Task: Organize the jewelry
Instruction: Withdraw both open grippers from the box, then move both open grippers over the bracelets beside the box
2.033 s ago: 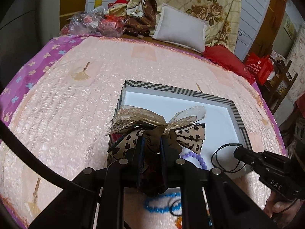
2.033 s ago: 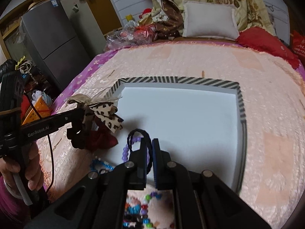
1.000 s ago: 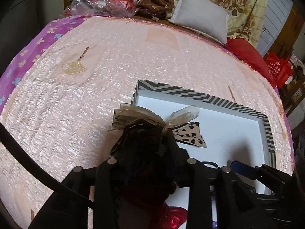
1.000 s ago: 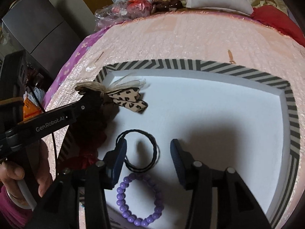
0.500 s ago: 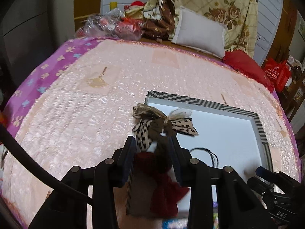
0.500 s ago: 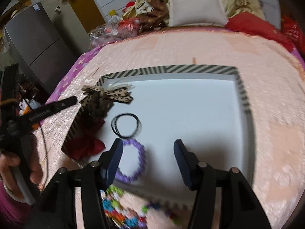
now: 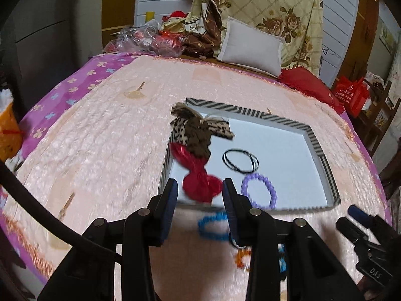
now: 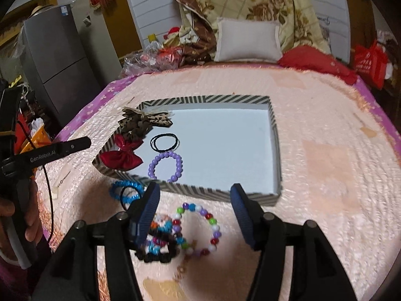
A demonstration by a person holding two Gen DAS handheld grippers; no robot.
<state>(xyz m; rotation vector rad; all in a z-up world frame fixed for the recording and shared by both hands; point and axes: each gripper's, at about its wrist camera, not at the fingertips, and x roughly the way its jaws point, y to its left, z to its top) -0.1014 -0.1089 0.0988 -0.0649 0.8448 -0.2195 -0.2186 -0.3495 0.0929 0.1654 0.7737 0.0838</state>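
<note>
A shallow striped-rim box (image 7: 253,112) (image 8: 208,98) lies on the pink bed cover. Inside it lie a leopard-print bow (image 7: 193,130) (image 8: 140,123), a red bow (image 7: 198,175) (image 8: 122,155), a black hair tie (image 7: 240,160) (image 8: 164,142) and a purple bead bracelet (image 7: 259,193) (image 8: 165,166). Outside its near edge lie a blue bracelet (image 7: 213,225) (image 8: 125,190), a multicoloured bead bracelet (image 8: 200,228) and a dark beaded pile (image 8: 160,245). My left gripper (image 7: 200,200) is open and empty just before the red bow. My right gripper (image 8: 195,208) is open and empty above the multicoloured bracelet.
A white pillow (image 7: 250,47), a red cushion (image 7: 308,87) and a floral quilt lie at the bed's far end. Plastic bags (image 7: 147,40) sit at the far left. A grey fridge (image 8: 60,62) stands left of the bed. A red bag (image 7: 351,95) is at the right.
My left gripper let go of the bows, which now lie in the box's left side, and drew back. My right gripper released the black hair tie in the box and pulled back toward the loose bracelets.
</note>
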